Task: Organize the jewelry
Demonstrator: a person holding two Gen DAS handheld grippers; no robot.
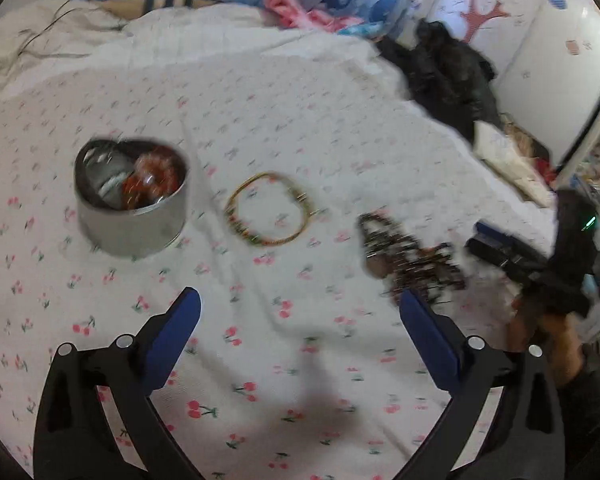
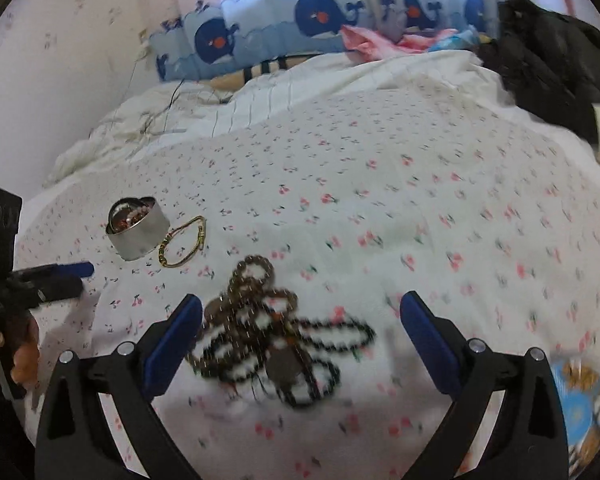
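Both claws gape wide and hold nothing. The right claw [image 2: 300, 328] hovers just over the tangled beads [image 2: 268, 332] on the bed [image 2: 420, 220]; the left claw [image 1: 300, 320] hangs above bare sheet. Beyond lies the gold bangle [image 1: 270, 209], loose beside the tin [image 1: 131, 200], which already holds some reddish pieces. I'd judge it partly done: beads and bangle remain.

Bedroom: cherry-print bedsheet [image 2: 380, 184], whale-print curtain [image 2: 324, 12].
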